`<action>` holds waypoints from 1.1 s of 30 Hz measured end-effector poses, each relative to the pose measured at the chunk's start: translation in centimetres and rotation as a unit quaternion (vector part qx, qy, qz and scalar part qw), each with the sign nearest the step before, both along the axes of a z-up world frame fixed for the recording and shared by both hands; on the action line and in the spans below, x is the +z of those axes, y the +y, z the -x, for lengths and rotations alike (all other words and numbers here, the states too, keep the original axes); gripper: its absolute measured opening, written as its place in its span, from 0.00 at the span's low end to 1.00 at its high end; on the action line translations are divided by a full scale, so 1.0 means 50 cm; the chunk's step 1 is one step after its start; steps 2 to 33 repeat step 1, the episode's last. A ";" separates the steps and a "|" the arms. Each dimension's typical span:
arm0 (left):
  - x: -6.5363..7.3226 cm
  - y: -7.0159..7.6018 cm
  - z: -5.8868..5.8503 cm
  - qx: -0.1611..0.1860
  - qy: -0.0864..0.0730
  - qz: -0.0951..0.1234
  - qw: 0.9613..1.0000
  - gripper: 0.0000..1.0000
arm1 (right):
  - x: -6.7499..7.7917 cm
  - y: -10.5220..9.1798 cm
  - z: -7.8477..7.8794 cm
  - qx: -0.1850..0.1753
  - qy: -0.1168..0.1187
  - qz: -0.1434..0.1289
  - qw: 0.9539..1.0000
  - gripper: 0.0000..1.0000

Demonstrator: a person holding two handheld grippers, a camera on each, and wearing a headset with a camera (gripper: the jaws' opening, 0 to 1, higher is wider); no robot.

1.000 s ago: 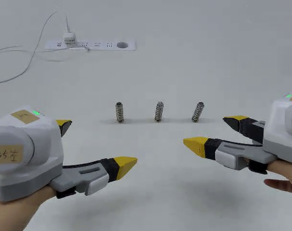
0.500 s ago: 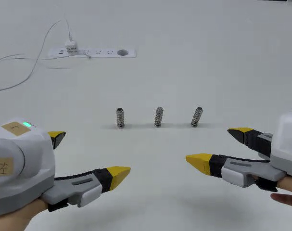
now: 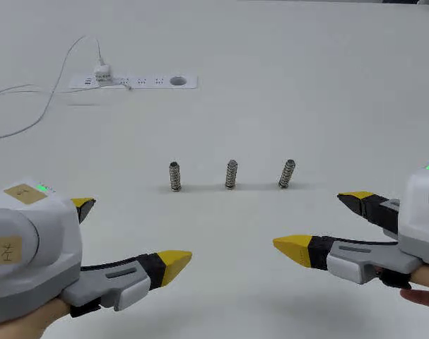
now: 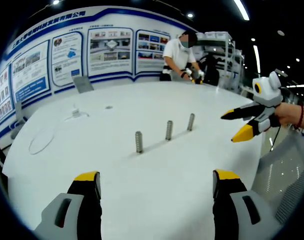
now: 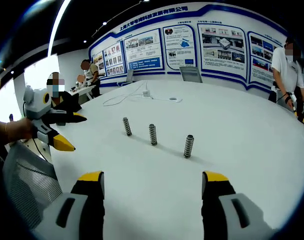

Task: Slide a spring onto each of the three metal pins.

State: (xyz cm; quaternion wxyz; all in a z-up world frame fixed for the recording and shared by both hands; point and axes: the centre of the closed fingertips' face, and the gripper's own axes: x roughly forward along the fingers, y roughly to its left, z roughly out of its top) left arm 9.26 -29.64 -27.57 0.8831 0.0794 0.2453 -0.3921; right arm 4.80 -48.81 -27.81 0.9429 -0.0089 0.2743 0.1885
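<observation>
Three metal pins stand upright in a row on the white table, each with a spring around it: the left pin point(image 3: 174, 176) point(image 4: 138, 142) point(image 5: 126, 126), the middle pin point(image 3: 231, 174) point(image 4: 169, 130) point(image 5: 153, 134) and the right pin point(image 3: 287, 174) point(image 4: 191, 121) point(image 5: 188, 146). My left gripper point(image 3: 129, 229) point(image 4: 157, 185) point(image 5: 67, 131) hovers open near the table's front left, well short of the pins. On the front right my right gripper point(image 3: 326, 220) point(image 5: 150, 185) point(image 4: 238, 124) is open too. Both hold nothing.
A white power strip point(image 3: 135, 82) with a plug and a white cable point(image 3: 30, 106) lies at the table's far left. A mesh chair back point(image 5: 26, 185) is near the table's edge. People stand beyond the table point(image 4: 179, 55) in front of wall posters point(image 5: 192, 40).
Both grippers have drawn a little back toward me and lower in the head view, staying open. The pins and springs have not moved; the camera has tilted slightly.
</observation>
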 end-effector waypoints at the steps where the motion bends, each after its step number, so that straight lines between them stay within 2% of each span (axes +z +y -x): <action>1: 0.000 0.000 0.000 0.000 0.000 0.000 1.000 0.95 | 0.000 0.001 0.001 0.002 0.001 0.001 1.000 0.81; 33: 0.000 0.000 0.000 0.000 0.000 0.000 1.000 0.95 | 0.000 0.001 0.001 0.002 0.001 0.001 1.000 0.81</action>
